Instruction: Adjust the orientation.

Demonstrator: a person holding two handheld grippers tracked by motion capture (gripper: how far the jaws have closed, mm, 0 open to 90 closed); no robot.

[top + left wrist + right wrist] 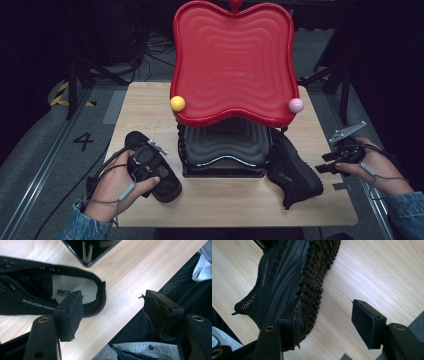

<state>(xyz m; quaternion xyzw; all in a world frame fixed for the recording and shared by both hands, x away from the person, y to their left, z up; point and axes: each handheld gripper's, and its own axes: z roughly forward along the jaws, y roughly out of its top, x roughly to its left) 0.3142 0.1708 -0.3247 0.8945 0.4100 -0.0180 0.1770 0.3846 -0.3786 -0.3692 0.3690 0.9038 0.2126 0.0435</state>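
Hovering my left tool just past the heel of the left black sneaker, I have its jaws spread wide with nothing between them; one pad hangs over the heel collar, the other out beyond the near edge of the wooden surface. My right tool is likewise spread and pinching nothing, one pad just beside the lugged sole of the right black sneaker, the other over bare wood.

Taking the two-tier shoe rack as the landmark: from the high view, the left sneaker lies on the surface just left of the rack's base, upright on its sole, opening up. Its long axis runs slantwise, one end pointing away toward the far left, the heel end toward me, under my left hand. The right sneaker lies just right of the rack's base, tipped on its side with the tread showing, long axis running from the rack's corner out toward the near right. My right hand sits further right of the rack, off the surface's right edge, apart from that shoe.

I judge my left hand the nearer to its shoe. The heel collar lies directly ahead of and below the left tool, and the shoe's length runs away from the jaws. To grip it I would need one pad inside the opening and one outside the heel, across the thin collar wall. The red top tray, with its yellow ball and pink ball, overhangs the dark lower tray.
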